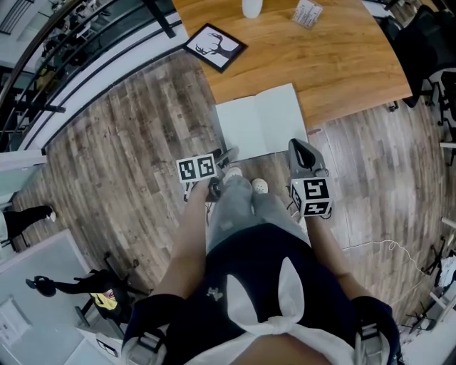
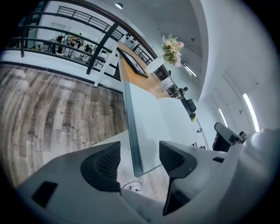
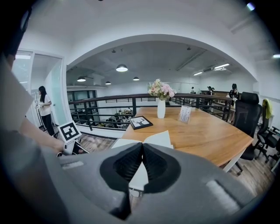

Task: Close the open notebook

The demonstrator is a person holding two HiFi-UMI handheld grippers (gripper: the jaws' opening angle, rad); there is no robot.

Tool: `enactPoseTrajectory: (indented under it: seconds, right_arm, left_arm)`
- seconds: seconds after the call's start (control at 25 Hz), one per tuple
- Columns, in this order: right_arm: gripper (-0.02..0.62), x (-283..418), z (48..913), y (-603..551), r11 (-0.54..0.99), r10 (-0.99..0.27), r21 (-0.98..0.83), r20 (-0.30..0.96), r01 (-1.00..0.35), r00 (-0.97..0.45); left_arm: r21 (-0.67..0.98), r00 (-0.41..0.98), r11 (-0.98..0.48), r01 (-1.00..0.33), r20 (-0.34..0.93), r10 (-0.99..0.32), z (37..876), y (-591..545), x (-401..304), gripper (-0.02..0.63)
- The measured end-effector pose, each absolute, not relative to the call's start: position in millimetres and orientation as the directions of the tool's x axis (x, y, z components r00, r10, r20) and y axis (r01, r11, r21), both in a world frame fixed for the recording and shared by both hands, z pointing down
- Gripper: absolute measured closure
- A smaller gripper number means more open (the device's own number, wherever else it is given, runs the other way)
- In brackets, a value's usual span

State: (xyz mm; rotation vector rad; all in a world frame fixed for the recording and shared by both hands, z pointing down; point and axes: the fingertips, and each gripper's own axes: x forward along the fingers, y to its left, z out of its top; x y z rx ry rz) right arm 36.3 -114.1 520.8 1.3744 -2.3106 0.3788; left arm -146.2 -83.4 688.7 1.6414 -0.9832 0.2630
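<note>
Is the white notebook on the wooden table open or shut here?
Open: the white notebook lies spread flat at the edge of the wooden table, both pages showing beside the centre fold.

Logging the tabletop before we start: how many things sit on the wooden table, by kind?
Open notebook: 1
Framed picture: 1
Vase: 1
Card stand: 1
Total: 4

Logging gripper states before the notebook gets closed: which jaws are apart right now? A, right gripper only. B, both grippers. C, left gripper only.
C: the left gripper has its jaws spread, with a corner of the notebook seen between them, while the jaws of the right gripper are pressed together with nothing in them.
</note>
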Motion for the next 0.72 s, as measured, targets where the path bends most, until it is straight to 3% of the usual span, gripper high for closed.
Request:
enactPoseTrajectory:
  seconds: [0.28, 0.32, 0.4, 0.6, 0.72]
  right_arm:
    - [0.597, 34.0, 525.8, -109.7, 0.473, -0.760, -0.010, 0.501, -0.881, -0.413]
    - [0.597, 33.7, 526.2, -108.2, 0.472, -0.759, -0.009, 0.504, -0.881, -0.412]
    - [0.597, 33.2, 529.1, -106.2, 0.473, -0.756, -0.004, 0.511, -0.881, -0.409]
    - [0.597, 28.9, 540.4, -105.1, 0.485, -0.740, 0.001, 0.533, -0.874, -0.410]
    - [0.597, 25.9, 542.6, -103.1, 0.498, -0.729, 0.004, 0.543, -0.867, -0.416]
  left_arm:
    - [0.748, 0.676, 0.017, -0.663, 0.608, -0.417, 696.9, -72.8, -137.1, 0.334]
    - [0.748, 0.677, 0.017, -0.663, 0.610, -0.412, 697.0, -70.7, -136.6, 0.354]
    - [0.746, 0.674, 0.019, -0.666, 0.613, -0.413, 696.5, -68.3, -137.3, 0.459]
    - [0.755, 0.669, 0.023, -0.655, 0.594, -0.448, 692.3, -70.3, -143.4, 0.531]
    - [0.746, 0.664, 0.004, -0.665, 0.595, -0.453, 688.7, -69.9, -143.4, 0.541]
